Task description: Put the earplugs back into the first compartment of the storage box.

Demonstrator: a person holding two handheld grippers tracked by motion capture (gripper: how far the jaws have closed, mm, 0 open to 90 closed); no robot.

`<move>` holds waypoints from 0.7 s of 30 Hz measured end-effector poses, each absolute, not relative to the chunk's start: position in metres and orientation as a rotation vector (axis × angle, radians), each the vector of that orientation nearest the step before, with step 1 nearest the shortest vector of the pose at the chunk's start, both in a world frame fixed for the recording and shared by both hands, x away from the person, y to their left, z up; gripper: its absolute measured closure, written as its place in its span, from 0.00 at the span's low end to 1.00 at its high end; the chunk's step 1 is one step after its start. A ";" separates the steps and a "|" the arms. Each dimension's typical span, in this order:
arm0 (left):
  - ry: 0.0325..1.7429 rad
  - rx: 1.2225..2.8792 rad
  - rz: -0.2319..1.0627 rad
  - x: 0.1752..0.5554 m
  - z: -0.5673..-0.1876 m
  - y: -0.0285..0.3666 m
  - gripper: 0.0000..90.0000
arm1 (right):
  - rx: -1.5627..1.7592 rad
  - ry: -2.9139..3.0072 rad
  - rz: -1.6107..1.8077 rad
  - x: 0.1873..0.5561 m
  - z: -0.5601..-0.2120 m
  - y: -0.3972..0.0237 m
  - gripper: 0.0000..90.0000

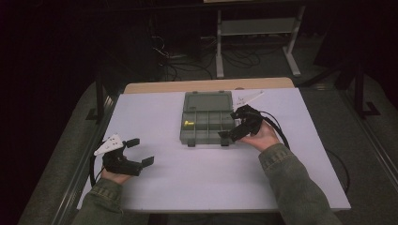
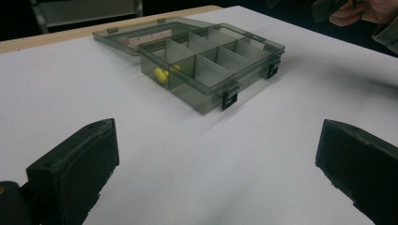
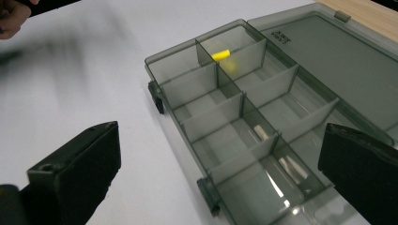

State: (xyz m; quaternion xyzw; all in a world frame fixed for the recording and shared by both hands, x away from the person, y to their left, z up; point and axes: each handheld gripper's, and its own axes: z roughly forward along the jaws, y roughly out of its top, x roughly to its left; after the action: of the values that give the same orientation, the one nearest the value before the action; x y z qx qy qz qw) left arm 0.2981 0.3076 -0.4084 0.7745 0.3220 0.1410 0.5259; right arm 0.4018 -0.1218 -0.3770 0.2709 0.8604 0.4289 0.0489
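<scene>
Smoky-grey plastic organiser box (image 1: pixel 206 123) sits at centre of the high view on the white table (image 1: pixel 187 173), lid (image 1: pixel 208 101) laid open & flat behind it. Yellow piece (image 1: pixel 188 123) lies in a compartment at the box's left end. Right gripper (image 1: pixel 233 132) w/ jaws spread wide hovers at the box's lower right corner; right gripper view looks down over the dividers. Left gripper (image 1: pixel 139 151), jaws also wide apart & holding nothing, is at lower left of frame, well apart from the box.
</scene>
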 end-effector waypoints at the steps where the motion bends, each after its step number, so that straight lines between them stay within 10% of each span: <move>1: 0.770 1.853 0.336 0.298 -0.408 0.308 0.00 | 0.828 2.616 1.304 0.399 -0.378 -0.124 0.00; 21: 0.763 1.852 0.339 0.298 -0.408 0.307 0.00 | 0.962 2.413 1.375 0.356 -0.389 -0.179 0.00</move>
State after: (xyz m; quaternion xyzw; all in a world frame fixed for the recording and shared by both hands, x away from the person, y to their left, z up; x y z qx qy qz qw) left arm 0.2984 0.3066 -0.4077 0.7749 0.3190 0.1418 0.5269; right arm 0.3565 -0.1787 -0.3888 0.3256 0.8167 0.4655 0.1011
